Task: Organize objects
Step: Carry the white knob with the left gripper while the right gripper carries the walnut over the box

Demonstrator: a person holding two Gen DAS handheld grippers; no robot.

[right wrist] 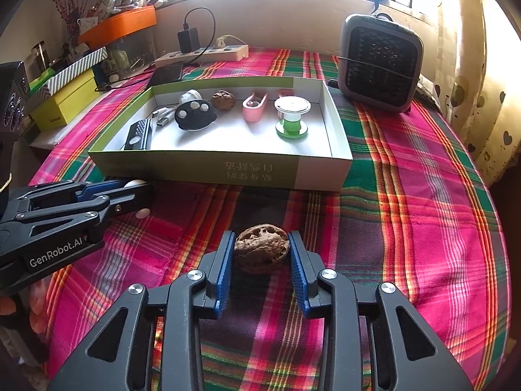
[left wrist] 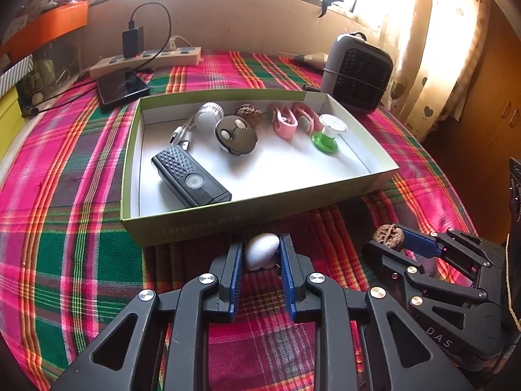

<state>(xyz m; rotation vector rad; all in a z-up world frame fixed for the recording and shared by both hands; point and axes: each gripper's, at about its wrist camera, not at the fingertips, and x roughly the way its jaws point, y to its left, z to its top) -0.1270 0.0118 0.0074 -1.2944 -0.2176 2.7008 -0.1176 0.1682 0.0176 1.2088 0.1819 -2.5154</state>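
Observation:
A shallow green-and-white box (left wrist: 257,215) (right wrist: 208,166) lies on the plaid tablecloth. In it are a black speaker-like device (left wrist: 190,176), a cable, a round black case (left wrist: 236,135), a walnut (left wrist: 250,114), pink clips (left wrist: 283,120) and a green-and-white spool (left wrist: 327,132). My left gripper (left wrist: 261,251) is shut on a white rounded object (left wrist: 261,250) just in front of the box; it also shows in the right wrist view (right wrist: 135,184). My right gripper (right wrist: 261,249) is shut on a brown walnut (right wrist: 261,247), also seen in the left wrist view (left wrist: 388,237).
A grey fan heater (left wrist: 358,71) (right wrist: 379,65) stands behind the box at the right. A power strip with a charger (left wrist: 146,58), a dark phone (left wrist: 122,86) and stacked boxes (right wrist: 65,97) are at the back left. A curtain hangs at the right.

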